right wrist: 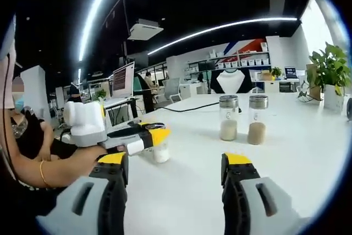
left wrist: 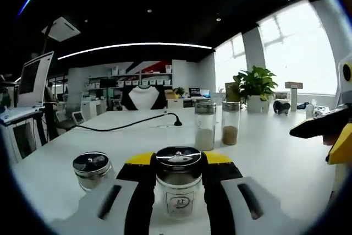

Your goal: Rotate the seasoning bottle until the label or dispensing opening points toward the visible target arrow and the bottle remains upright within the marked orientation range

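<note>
We have the seasoning bottle (left wrist: 179,182) clamped between the jaws of the left gripper (left wrist: 179,177), standing upright on the white table (left wrist: 264,152), its printed label facing back toward us in the left gripper view. In the right gripper view the same gripper (right wrist: 146,136) sits to our left with the bottle (right wrist: 160,149) pinched at its yellow tips. The right gripper (right wrist: 175,171) hangs open over bare table, holding nothing.

We judge this the turning step — the grip is made, the rotation is what remains. No target arrow is visible to us in either view, so we cannot tell how far the label must swing. The next move calls for a slow twist about the bottle's own axis, keeping its base flat so it does not tip.

Just beside the bottle, to the left in the left gripper view, stands a short jar (left wrist: 92,169) with a metal lid — close enough to be nudged. Two tall shakers (left wrist: 217,125) stand well apart, farther up the table, near a black cable (left wrist: 126,126) and a potted plant (left wrist: 256,87).
</note>
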Action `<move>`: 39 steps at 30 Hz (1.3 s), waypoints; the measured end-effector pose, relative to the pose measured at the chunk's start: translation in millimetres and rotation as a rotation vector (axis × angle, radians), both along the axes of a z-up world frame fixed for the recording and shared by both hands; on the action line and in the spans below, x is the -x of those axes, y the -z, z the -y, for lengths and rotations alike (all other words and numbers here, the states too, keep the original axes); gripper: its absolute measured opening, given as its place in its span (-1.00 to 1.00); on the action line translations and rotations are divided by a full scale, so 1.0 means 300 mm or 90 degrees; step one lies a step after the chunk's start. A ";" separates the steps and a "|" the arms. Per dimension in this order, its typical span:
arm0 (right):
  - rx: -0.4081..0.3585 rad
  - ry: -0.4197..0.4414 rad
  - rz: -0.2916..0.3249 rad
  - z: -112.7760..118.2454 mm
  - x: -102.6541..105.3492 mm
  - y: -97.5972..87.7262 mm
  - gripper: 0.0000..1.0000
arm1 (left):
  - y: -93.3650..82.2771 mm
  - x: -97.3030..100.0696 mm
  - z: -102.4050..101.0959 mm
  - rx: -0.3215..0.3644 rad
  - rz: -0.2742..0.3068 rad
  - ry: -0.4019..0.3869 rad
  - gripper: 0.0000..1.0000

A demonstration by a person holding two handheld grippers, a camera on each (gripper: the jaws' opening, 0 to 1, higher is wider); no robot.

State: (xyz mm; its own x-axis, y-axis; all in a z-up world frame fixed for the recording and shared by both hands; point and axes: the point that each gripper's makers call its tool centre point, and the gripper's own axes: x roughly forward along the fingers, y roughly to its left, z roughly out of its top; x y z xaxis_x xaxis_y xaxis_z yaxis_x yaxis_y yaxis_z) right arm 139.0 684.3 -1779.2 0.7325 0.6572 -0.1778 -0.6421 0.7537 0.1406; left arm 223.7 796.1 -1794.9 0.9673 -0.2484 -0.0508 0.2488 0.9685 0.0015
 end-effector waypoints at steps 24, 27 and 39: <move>-0.016 -0.039 0.011 -0.047 0.024 -0.020 0.40 | 0.003 -0.007 -0.042 -0.031 0.009 -0.031 -0.28; -0.023 -0.041 0.012 -0.049 0.029 -0.029 0.40 | 0.003 -0.003 -0.043 -0.056 0.015 -0.033 -0.23; -0.017 -0.027 0.022 -0.030 0.020 -0.038 0.39 | -0.072 0.055 -0.021 -0.043 0.026 0.006 -0.02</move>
State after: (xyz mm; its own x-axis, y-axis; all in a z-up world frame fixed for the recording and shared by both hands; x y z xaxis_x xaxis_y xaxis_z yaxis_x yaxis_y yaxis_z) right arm 133.1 693.2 -1767.8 0.7096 0.6917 -0.1342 -0.6780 0.7221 0.1373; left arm 207.1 802.5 -1773.4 0.9665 -0.2549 -0.0287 0.2564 0.9636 0.0762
